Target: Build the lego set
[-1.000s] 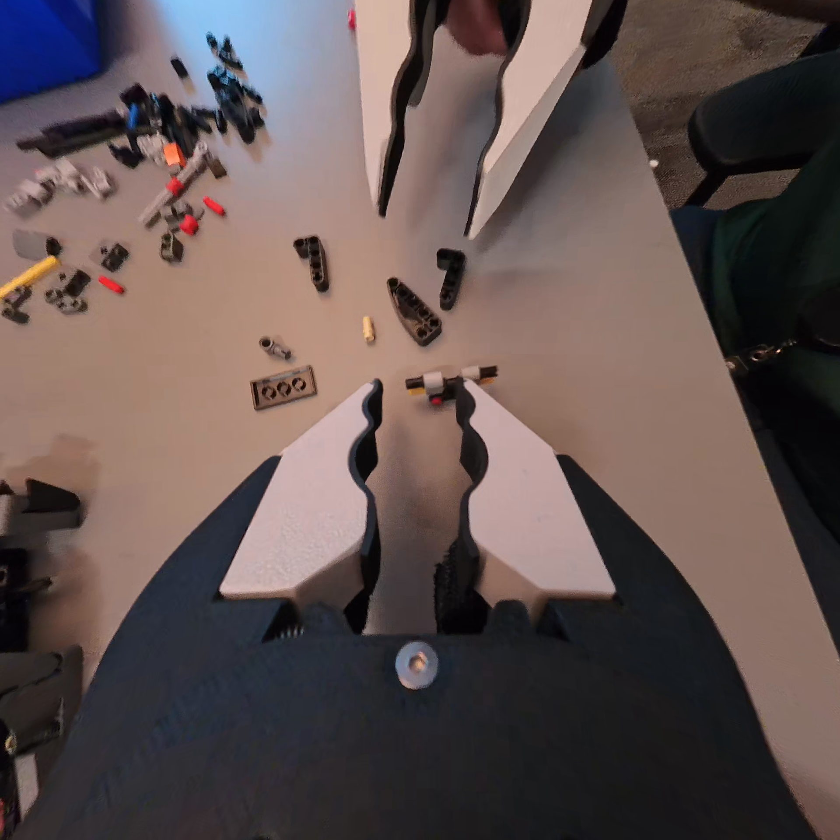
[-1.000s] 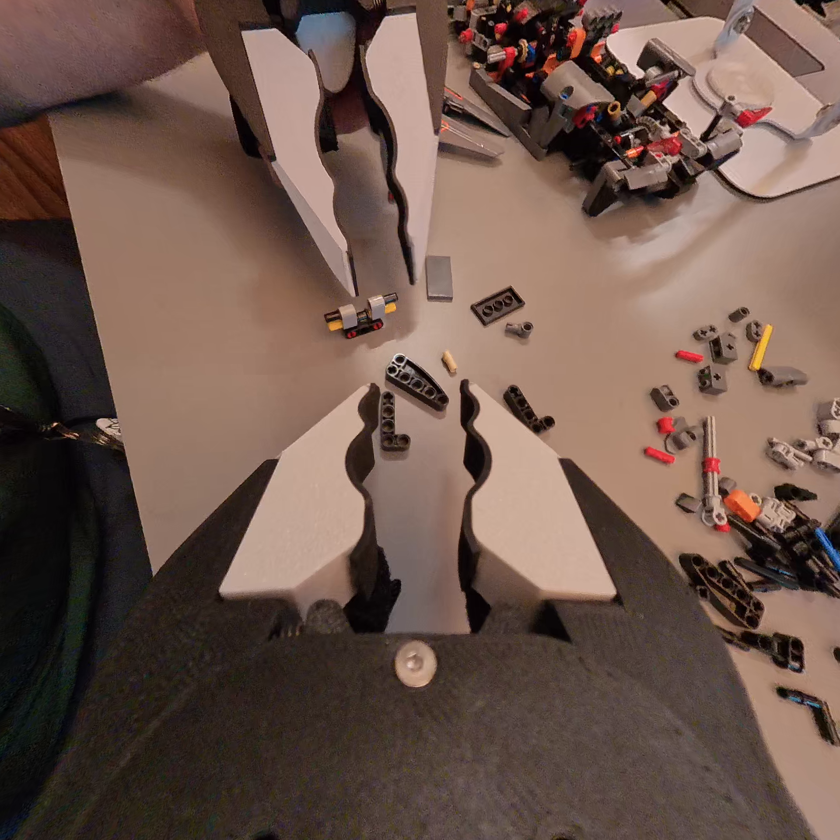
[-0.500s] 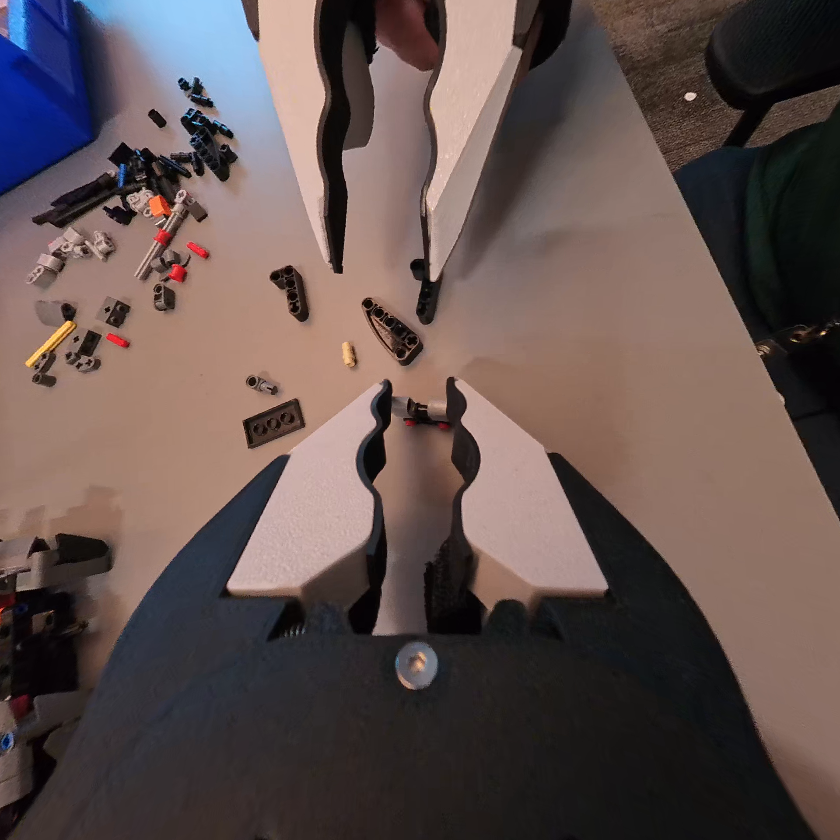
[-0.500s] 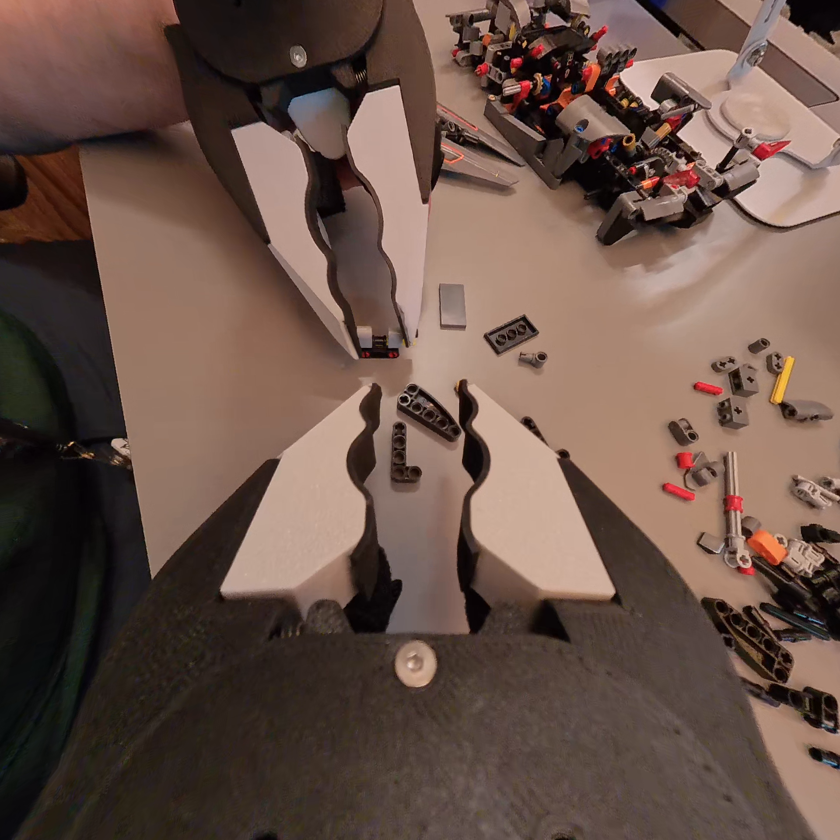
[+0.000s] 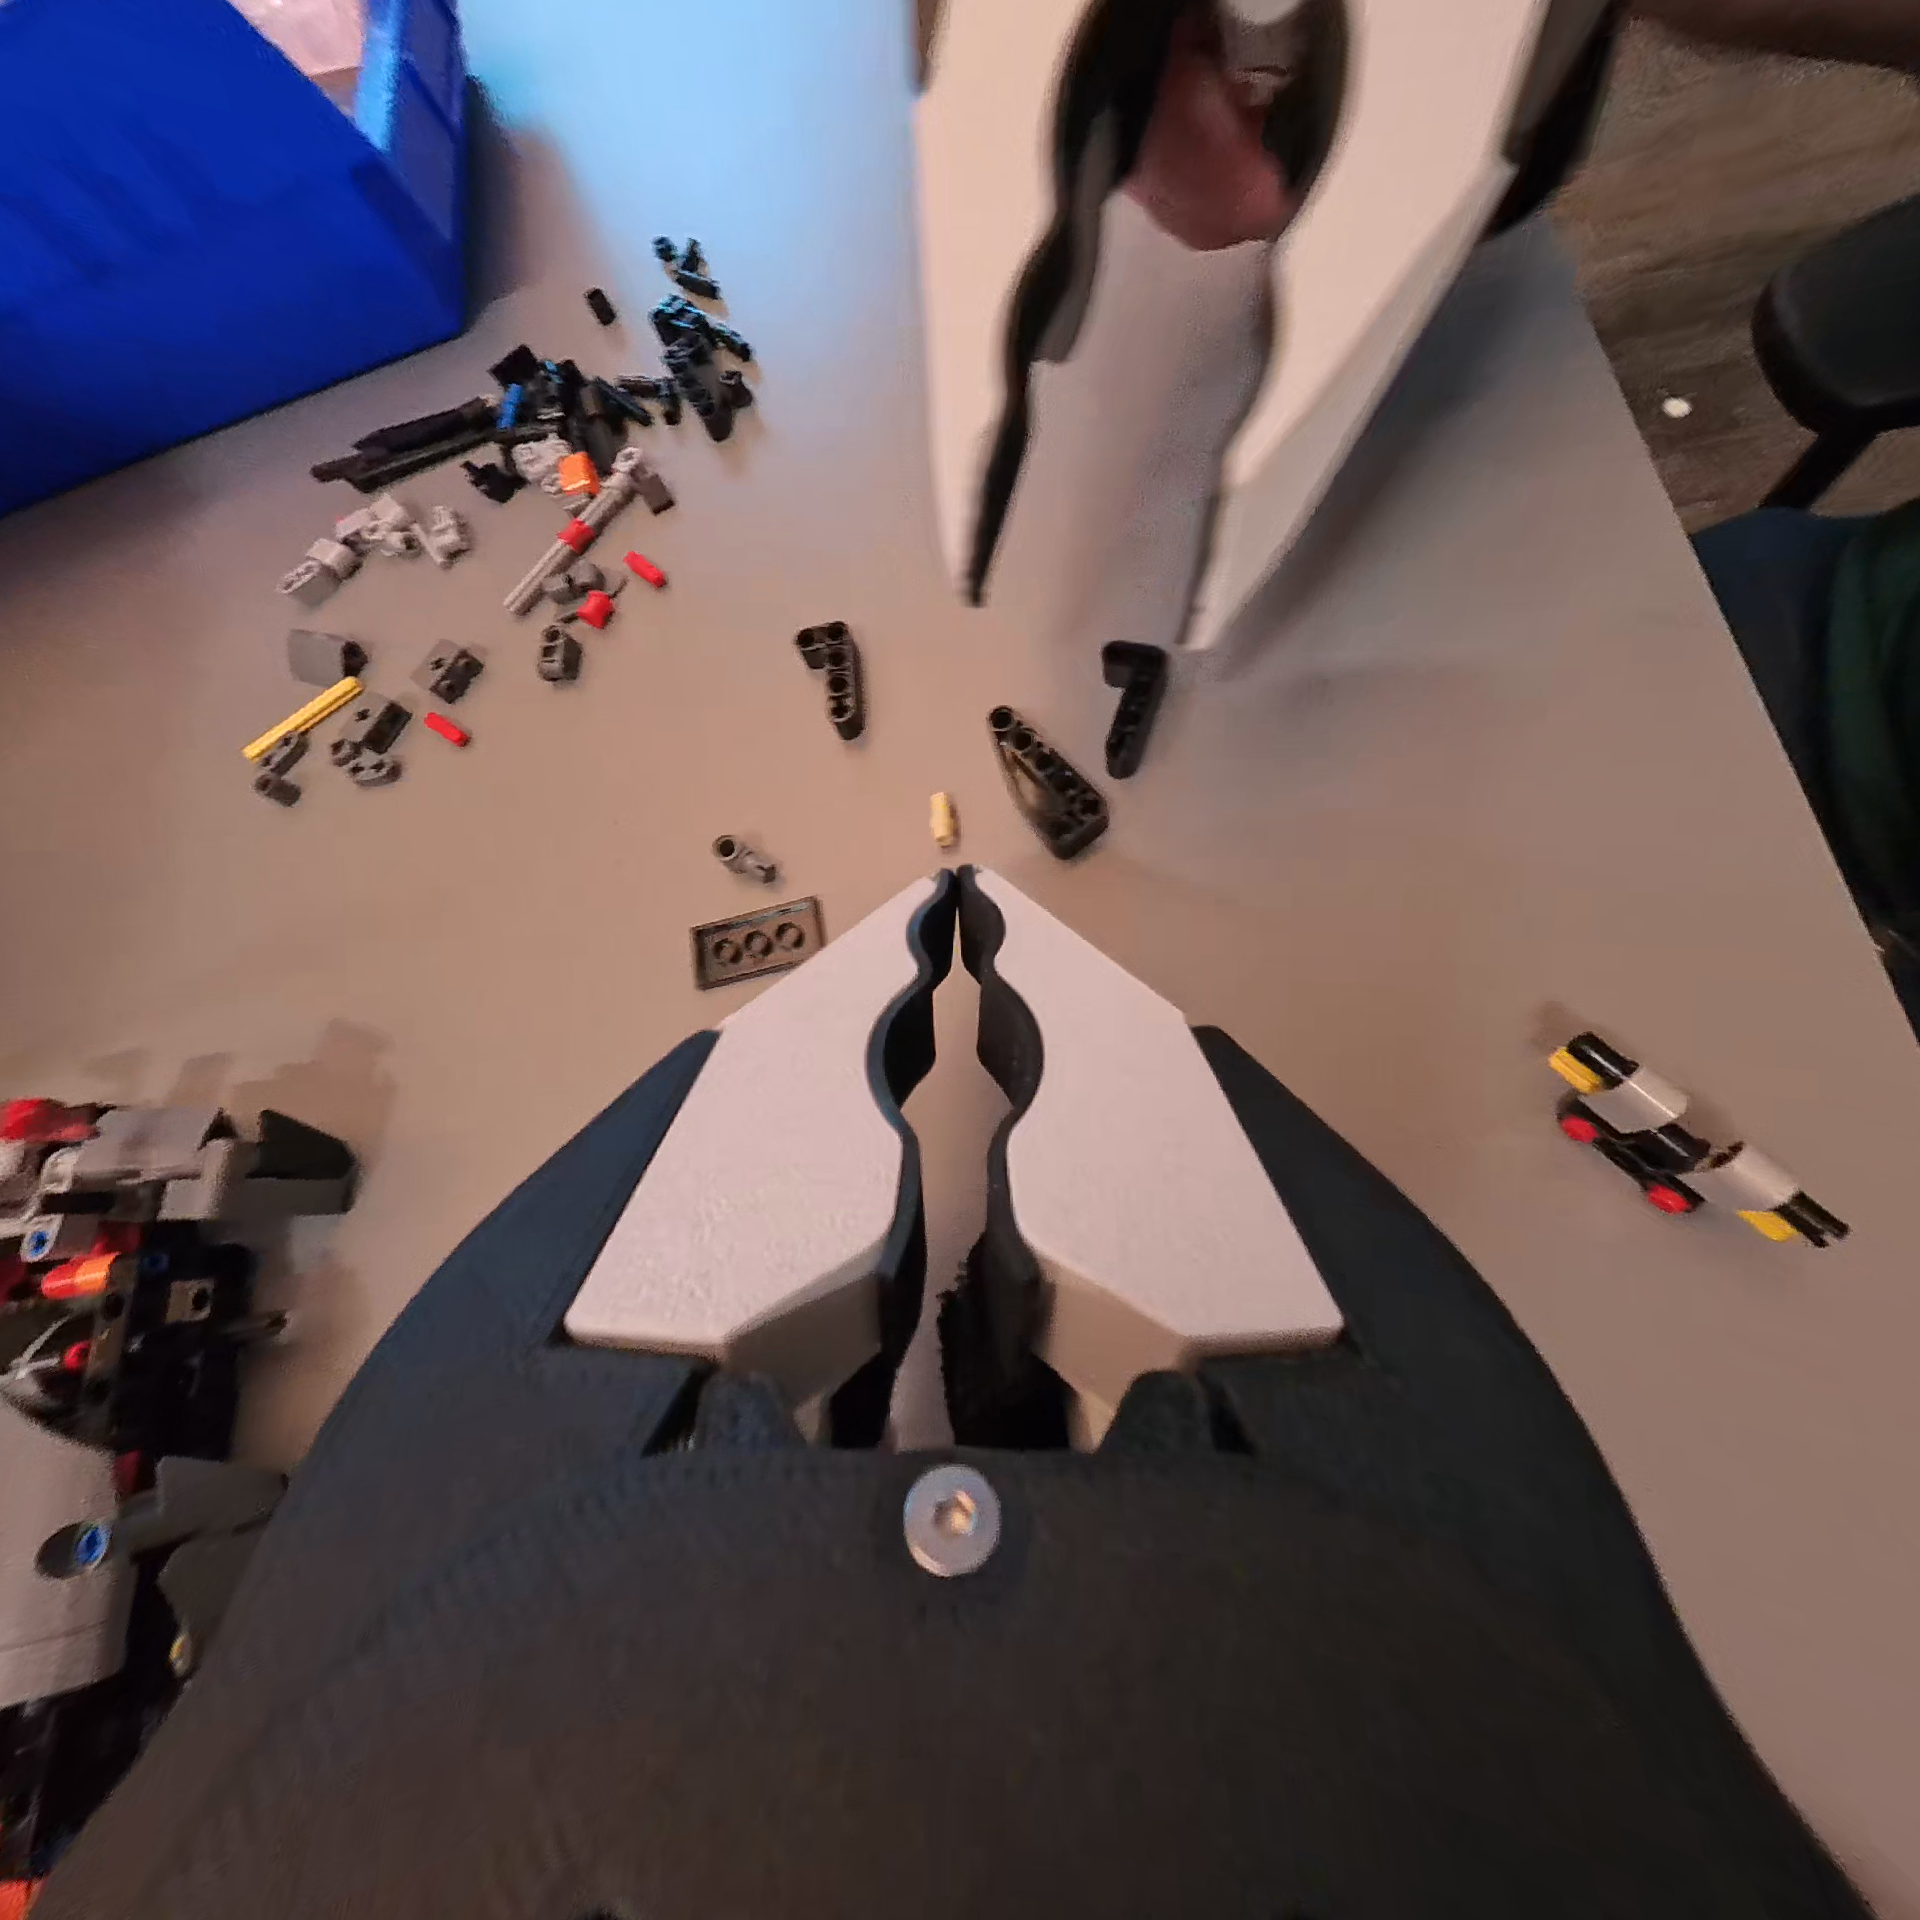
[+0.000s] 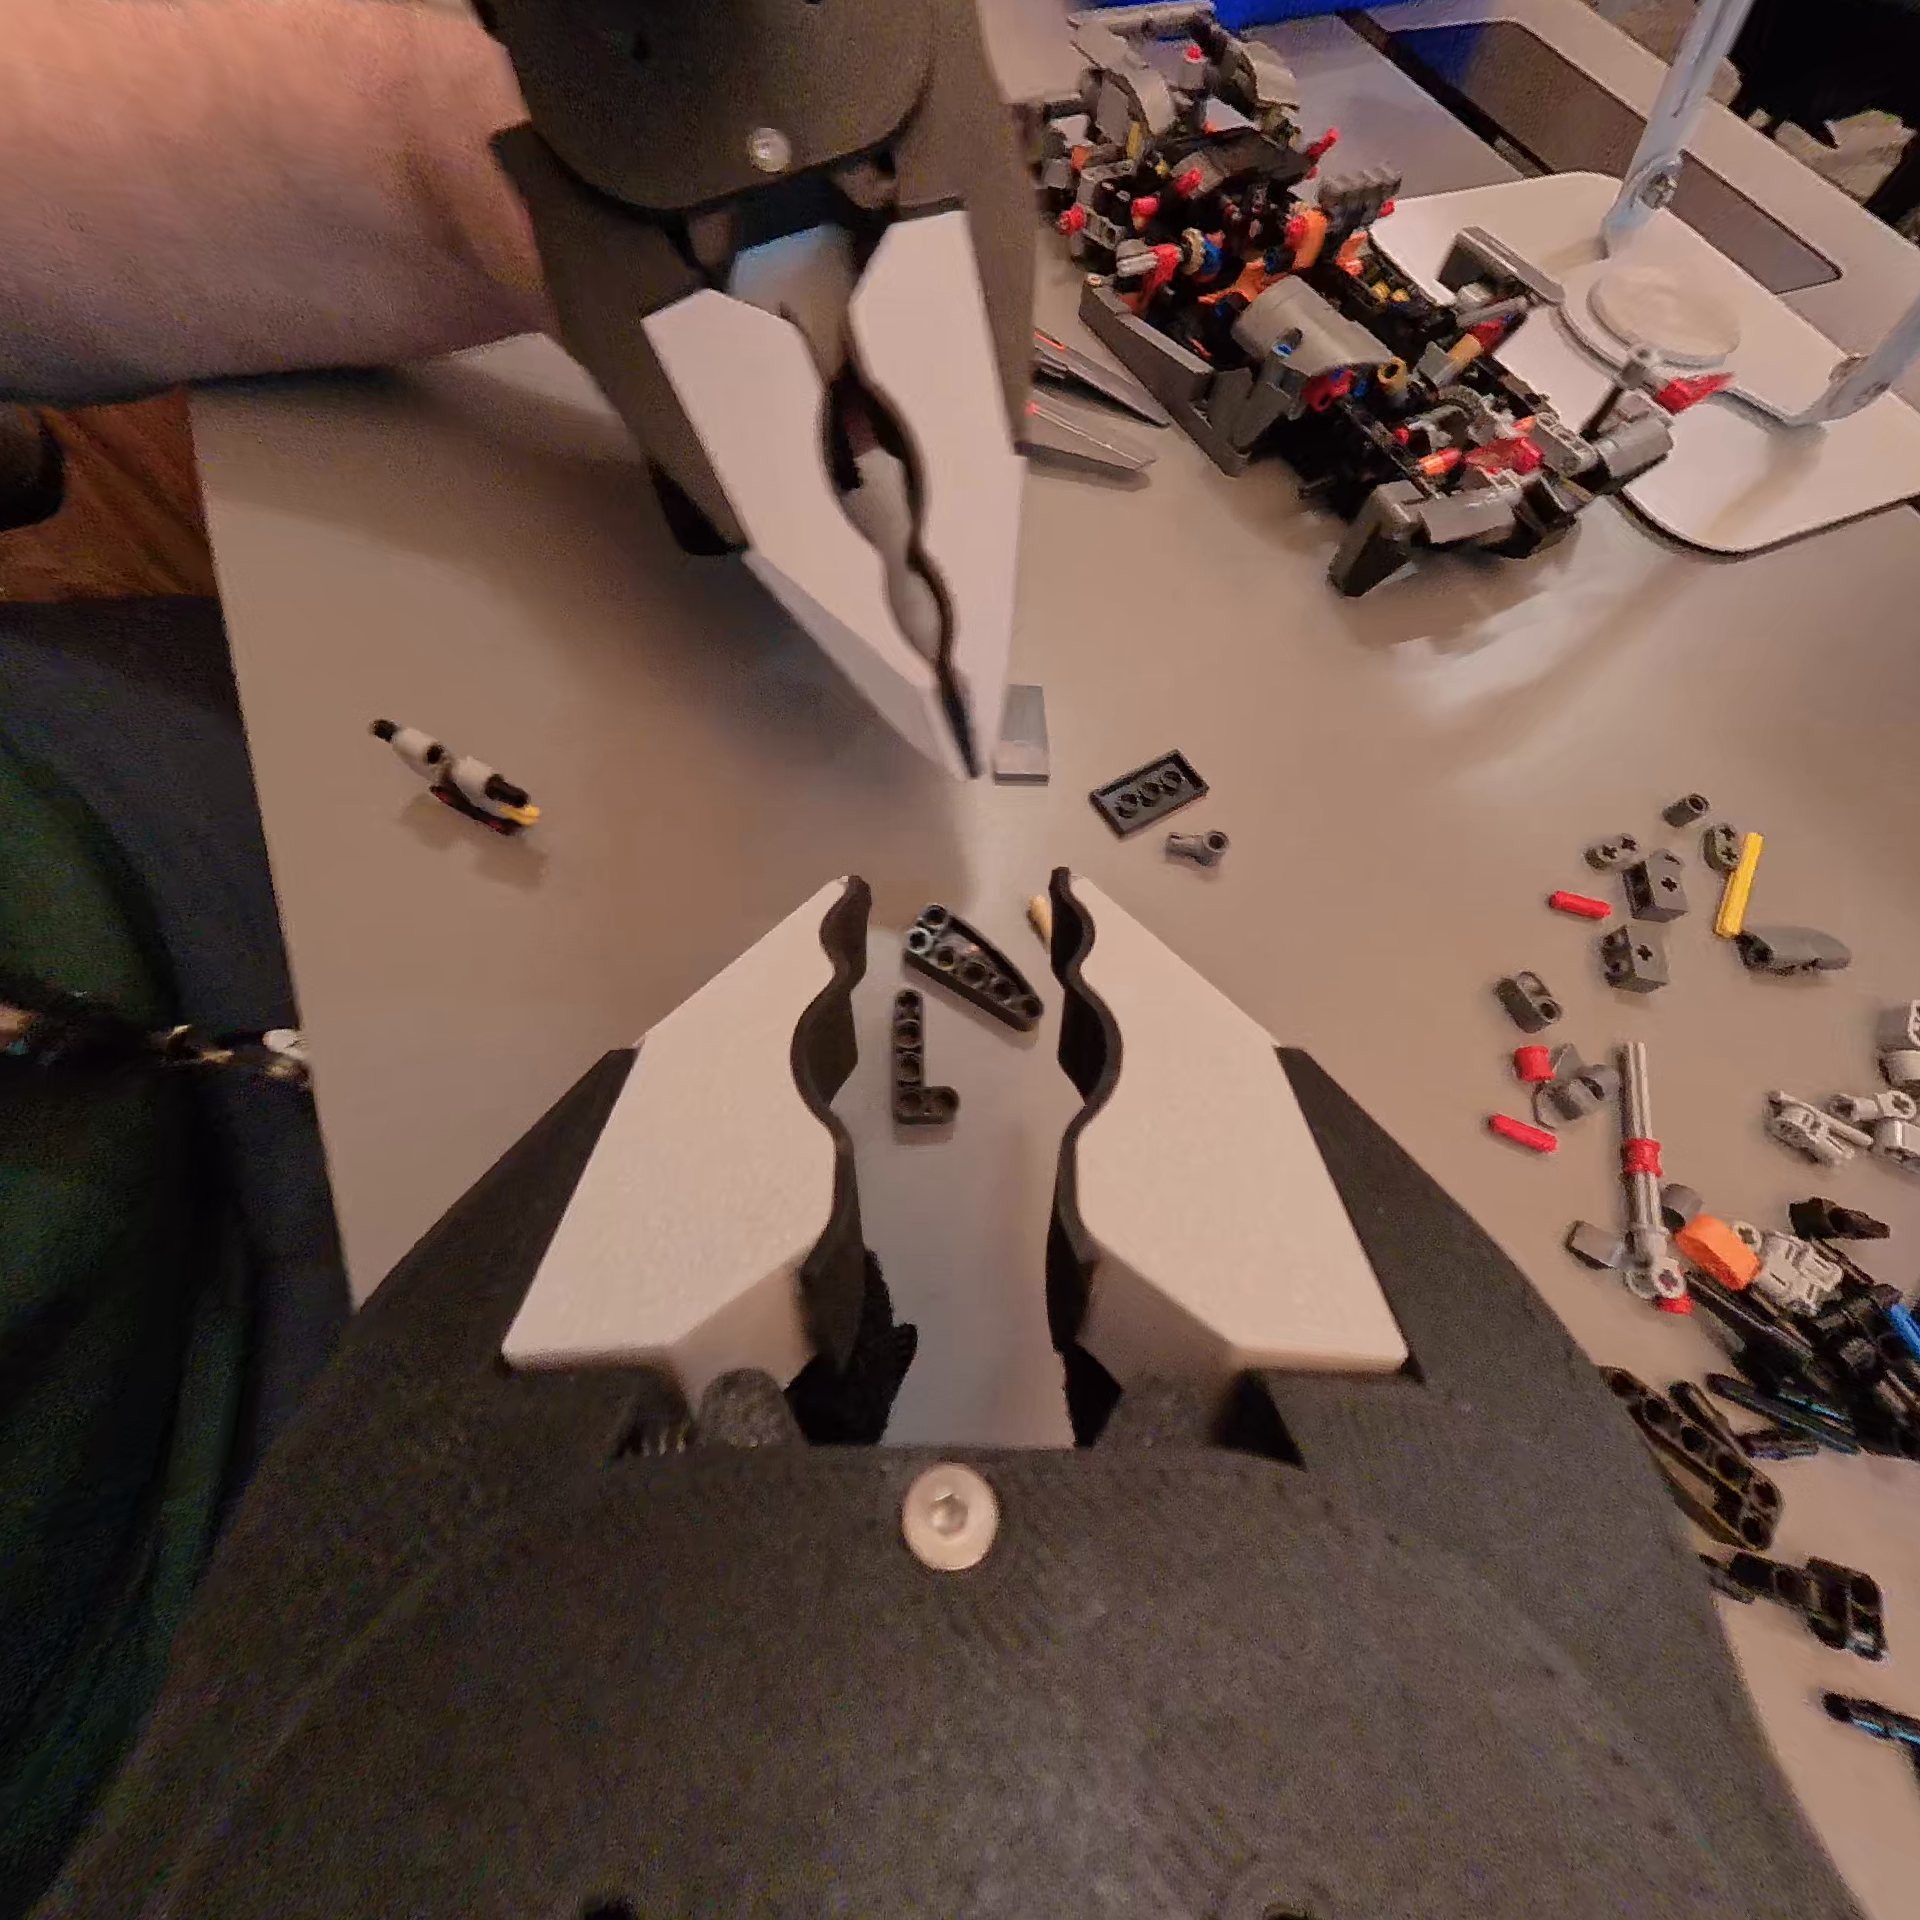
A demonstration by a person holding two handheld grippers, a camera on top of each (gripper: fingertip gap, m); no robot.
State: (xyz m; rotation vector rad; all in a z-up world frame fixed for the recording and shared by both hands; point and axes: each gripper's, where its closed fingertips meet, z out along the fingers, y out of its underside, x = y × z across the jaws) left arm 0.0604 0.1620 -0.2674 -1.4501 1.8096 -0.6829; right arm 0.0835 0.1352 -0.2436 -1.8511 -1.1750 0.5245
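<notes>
My left gripper (image 5: 956, 878) is shut, its pads together with nothing between them; it also shows in the right wrist view (image 6: 961, 748). The small assembly of white, yellow, black and red parts (image 5: 1694, 1143) lies loose on the table to its right, near the table edge; the right wrist view shows it too (image 6: 457, 774). My right gripper (image 6: 956, 894) is open and empty, above a black wedge beam (image 6: 971, 966) and a black L-shaped beam (image 6: 914, 1060) that its pads do not touch. A tan pin (image 5: 942, 816) lies just past the left fingertips.
A dark plate (image 5: 755, 940) and a grey connector (image 5: 743, 854) lie left of the left gripper. Loose parts (image 5: 540, 499) lie scattered before a blue bin (image 5: 187, 208). The large part-built model (image 6: 1299, 312) stands at the back. A person's arm (image 6: 260, 187) shows at the upper left. Tip to tip, the grippers are about 5 cm apart. The tan pin (image 5: 942, 816) sits 4 cm or so from the ends of my left fingers.
My left pads closed around the small assembly; it slipped out and now lies off to the side by the table edge. The pads came together on air. The right gripper stays open.
</notes>
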